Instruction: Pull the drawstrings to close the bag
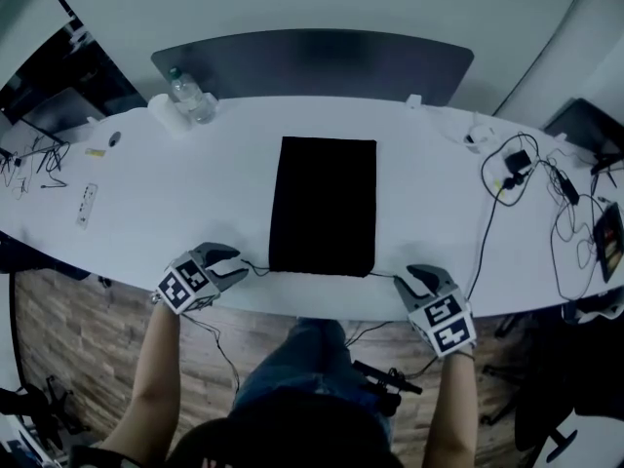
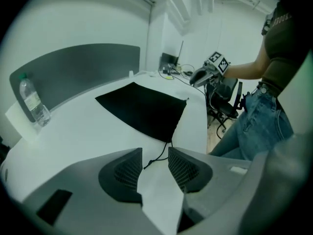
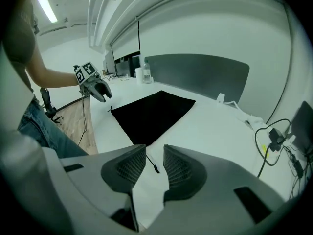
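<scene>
A flat black drawstring bag [image 1: 323, 206] lies on the white table [image 1: 195, 193], its mouth toward the near edge. One thin black drawstring [image 1: 256, 267] trails from its near left corner and another [image 1: 384, 275] from its near right corner. My left gripper [image 1: 241, 263] is open at the left string. In the left gripper view the string's end [image 2: 152, 160] lies on the table between the jaws, untouched by the pads. My right gripper [image 1: 402, 280] is open too. The other string's knotted end [image 3: 153, 167] lies between its jaws.
A water bottle [image 1: 192, 96] and a white roll [image 1: 166, 115] stand at the back left. A remote [image 1: 87, 204] lies at the left. Cables and chargers [image 1: 526, 169] sprawl at the right. A dark partition [image 1: 312, 58] backs the table. The near edge runs just under both grippers.
</scene>
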The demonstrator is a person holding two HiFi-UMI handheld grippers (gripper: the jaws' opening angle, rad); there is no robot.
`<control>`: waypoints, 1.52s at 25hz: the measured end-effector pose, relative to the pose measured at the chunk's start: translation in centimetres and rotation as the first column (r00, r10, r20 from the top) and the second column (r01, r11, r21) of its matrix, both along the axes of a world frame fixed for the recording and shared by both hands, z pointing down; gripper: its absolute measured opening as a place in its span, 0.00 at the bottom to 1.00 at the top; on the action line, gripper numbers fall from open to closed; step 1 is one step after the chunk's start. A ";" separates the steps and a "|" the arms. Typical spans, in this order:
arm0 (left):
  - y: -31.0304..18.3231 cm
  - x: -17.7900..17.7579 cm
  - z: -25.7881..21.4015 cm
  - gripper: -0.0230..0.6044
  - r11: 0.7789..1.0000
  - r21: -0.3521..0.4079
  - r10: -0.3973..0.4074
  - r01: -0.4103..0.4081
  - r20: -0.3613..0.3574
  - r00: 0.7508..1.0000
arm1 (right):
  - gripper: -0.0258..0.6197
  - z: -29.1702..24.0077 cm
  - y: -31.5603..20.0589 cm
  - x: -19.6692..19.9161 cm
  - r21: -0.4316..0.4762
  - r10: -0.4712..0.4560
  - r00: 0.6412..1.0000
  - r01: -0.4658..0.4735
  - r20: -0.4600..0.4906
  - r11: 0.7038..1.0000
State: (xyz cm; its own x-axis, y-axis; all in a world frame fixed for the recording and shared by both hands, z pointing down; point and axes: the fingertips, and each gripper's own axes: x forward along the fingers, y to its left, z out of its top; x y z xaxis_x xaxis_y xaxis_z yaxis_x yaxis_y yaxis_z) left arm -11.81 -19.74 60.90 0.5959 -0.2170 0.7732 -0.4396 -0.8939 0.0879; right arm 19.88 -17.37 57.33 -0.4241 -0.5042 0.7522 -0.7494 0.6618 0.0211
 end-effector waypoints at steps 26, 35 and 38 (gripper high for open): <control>1.5 0.5 5.5 0.06 0.964 -0.112 0.261 -0.242 0.214 0.941 | 0.21 5.4 2.3 0.7 -0.150 -0.117 0.982 0.094 -0.149 0.984; 0.7 1.2 3.6 0.06 0.983 -0.059 0.180 -0.173 0.153 0.972 | 0.17 8.7 1.0 0.8 -0.243 -0.345 0.901 0.284 -0.264 0.928; 0.4 1.3 2.5 0.06 0.989 -0.033 0.144 -0.141 0.125 0.982 | 0.13 9.0 1.4 0.6 -0.291 -0.398 0.887 0.326 -0.235 0.899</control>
